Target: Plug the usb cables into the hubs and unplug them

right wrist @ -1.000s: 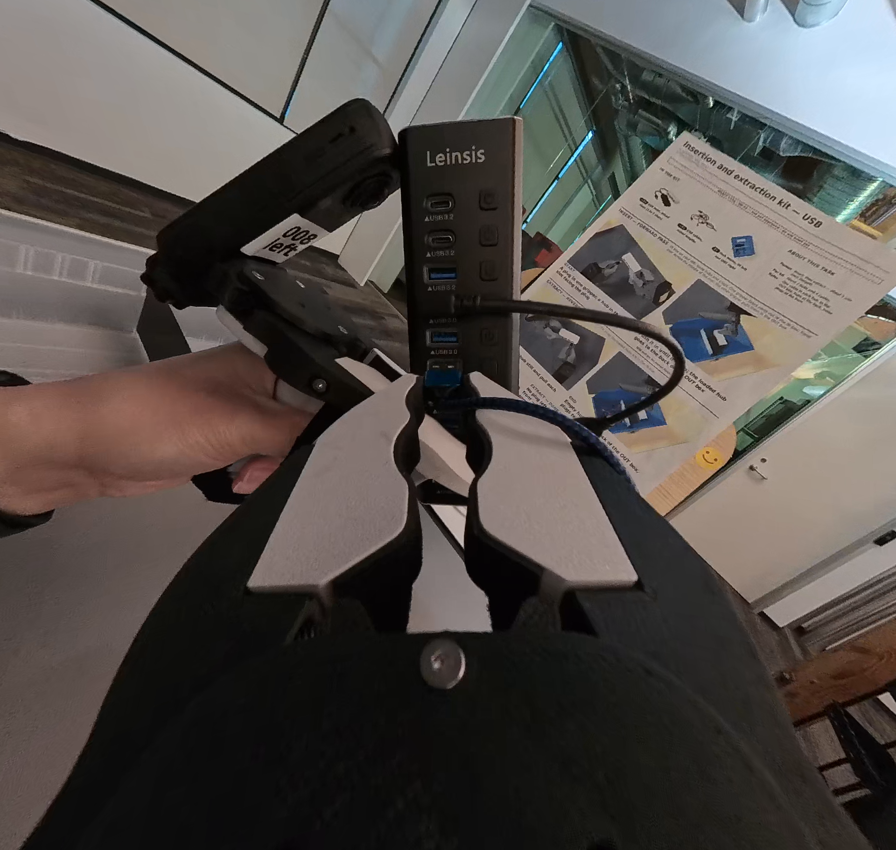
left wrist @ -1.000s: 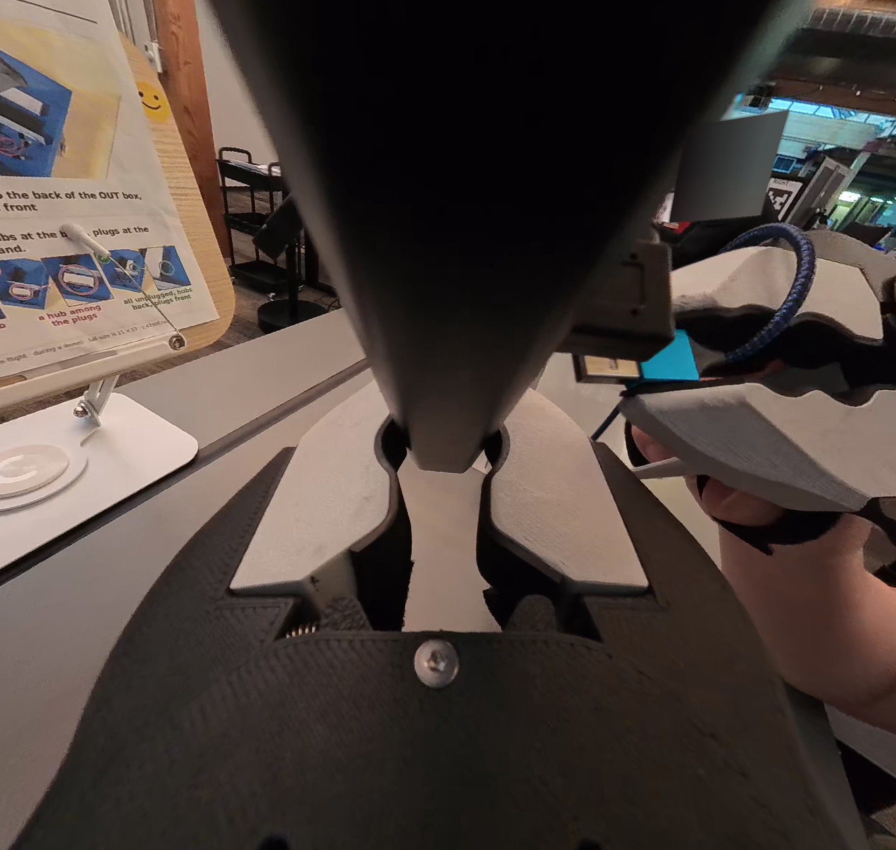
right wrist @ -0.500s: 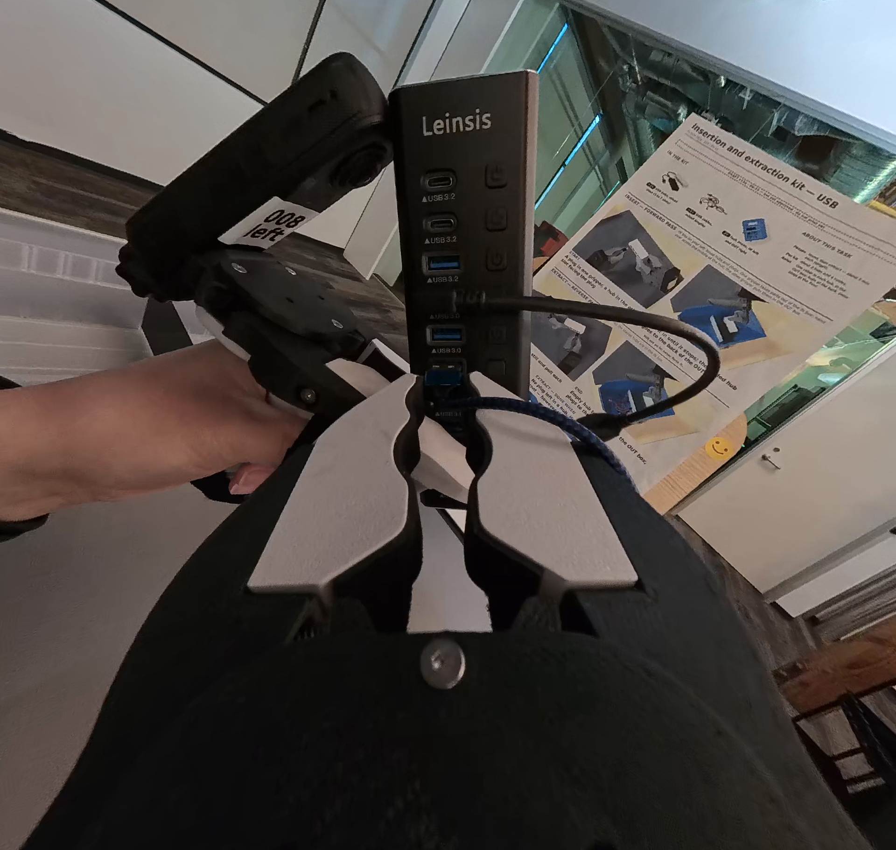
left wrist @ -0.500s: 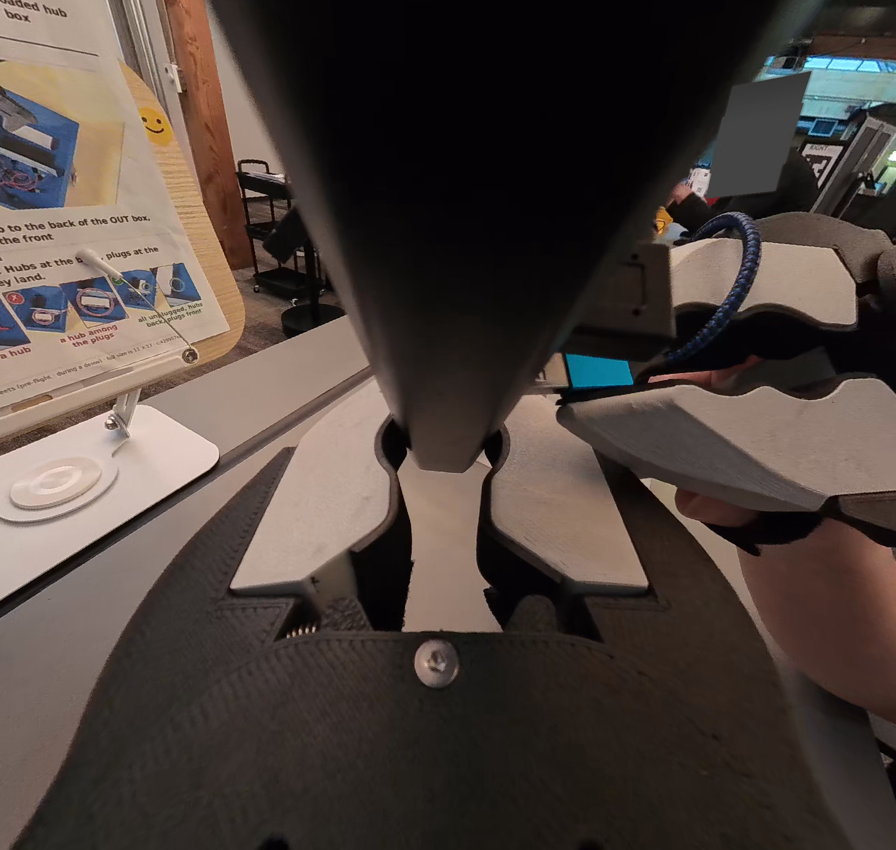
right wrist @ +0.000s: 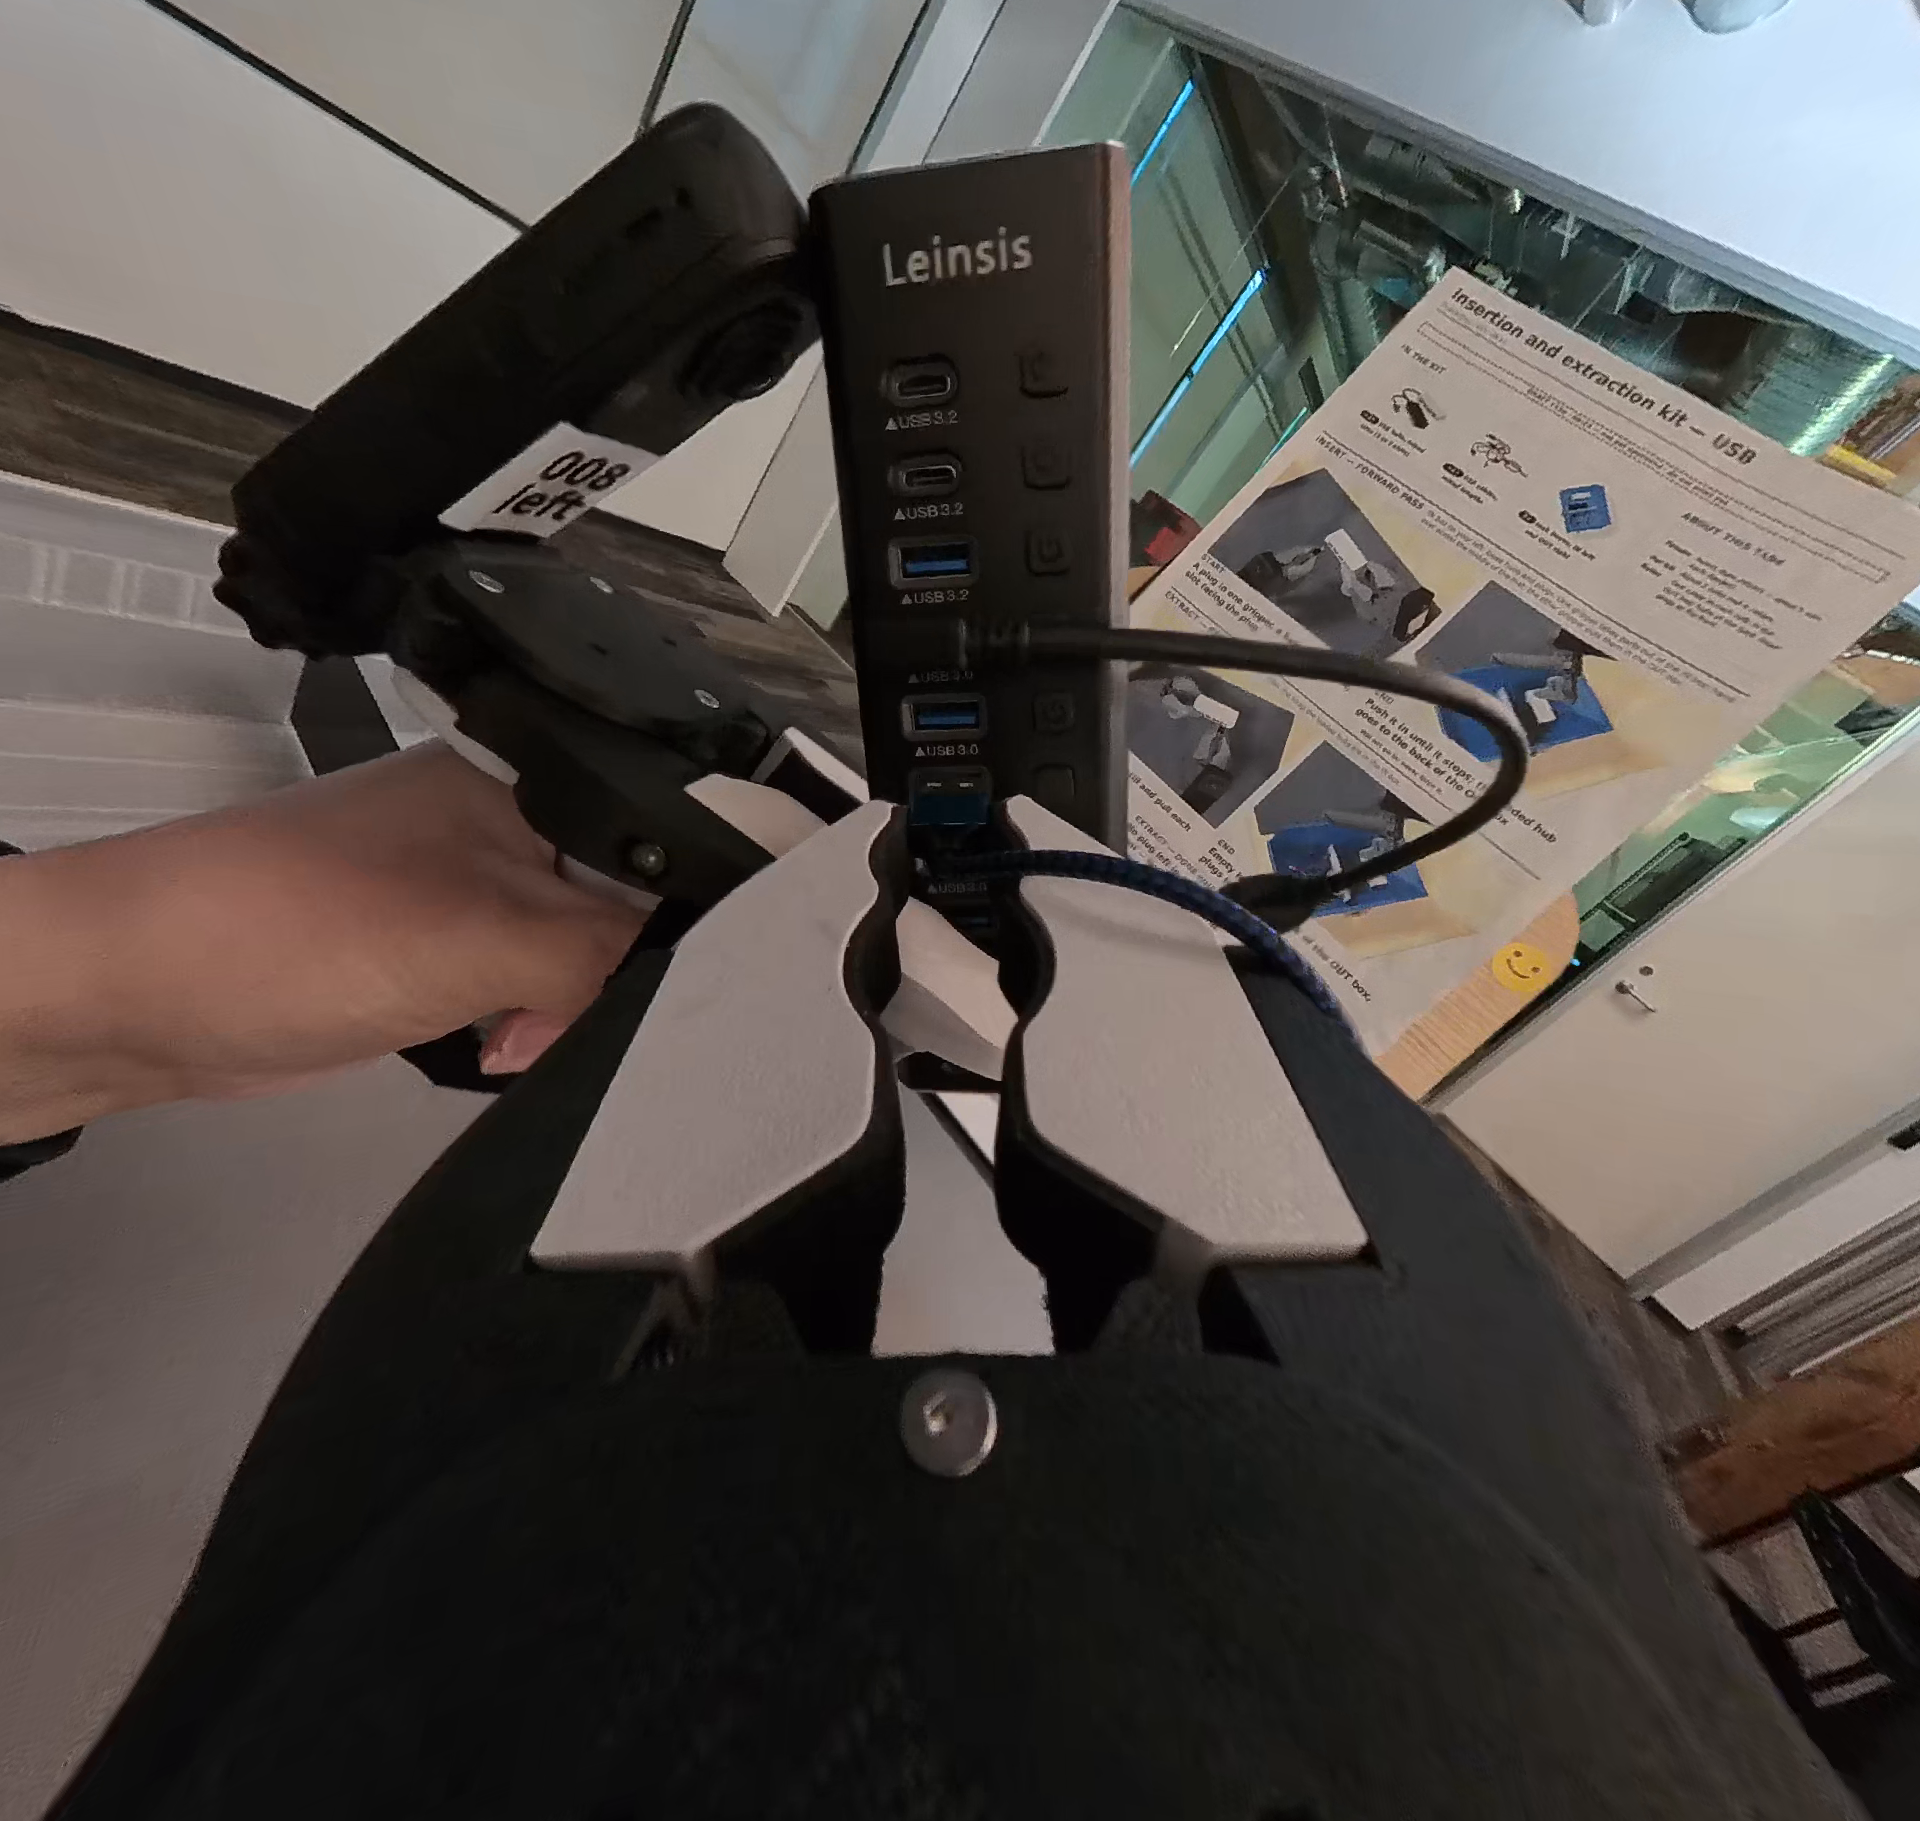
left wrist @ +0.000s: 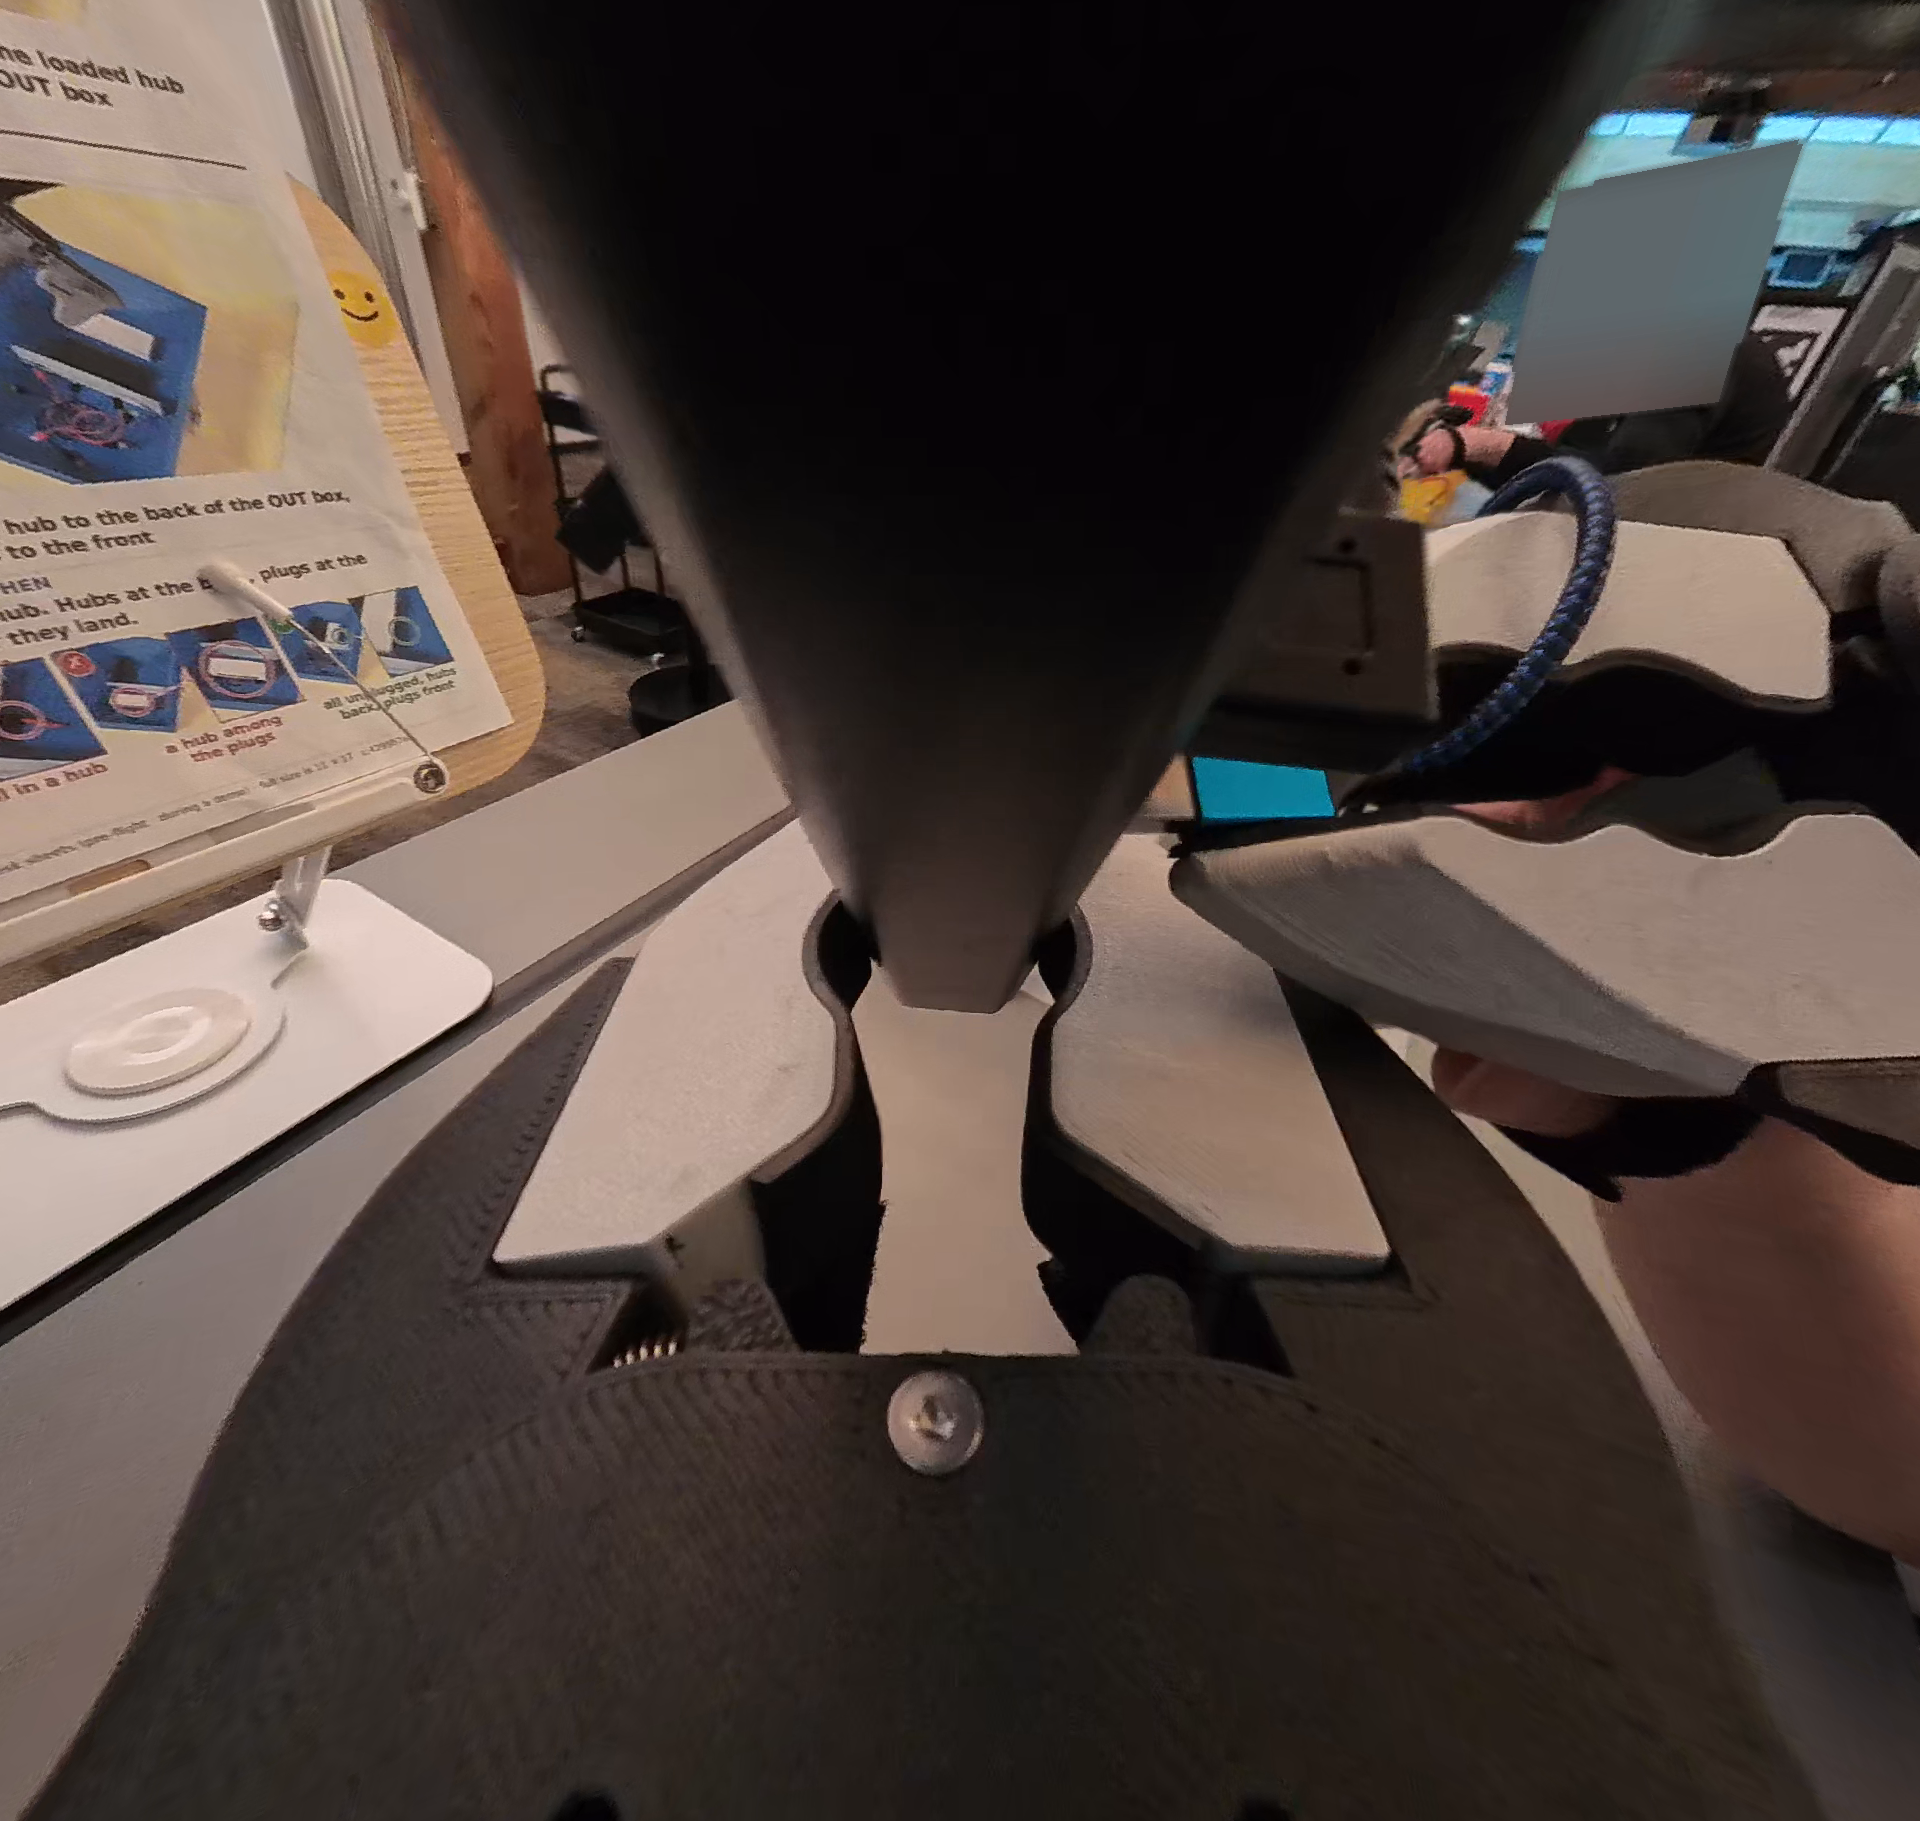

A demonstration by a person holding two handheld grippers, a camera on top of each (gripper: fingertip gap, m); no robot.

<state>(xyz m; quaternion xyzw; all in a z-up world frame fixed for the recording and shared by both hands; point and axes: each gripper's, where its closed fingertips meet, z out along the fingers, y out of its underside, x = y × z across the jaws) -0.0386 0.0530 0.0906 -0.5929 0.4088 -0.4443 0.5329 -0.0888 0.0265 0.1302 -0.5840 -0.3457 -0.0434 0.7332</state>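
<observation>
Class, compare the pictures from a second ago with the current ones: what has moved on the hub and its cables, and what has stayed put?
The blue USB plug has backed out of the black hub, more of its metal shell showing. The right gripper stays shut on the plug, the left gripper stays clamped on the hub, and the black cable remains plugged in.

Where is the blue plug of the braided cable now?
In the right wrist view the blue plug sits centre, between the right gripper's fingertips, at a lower port of the black hub, below the black cable.
</observation>
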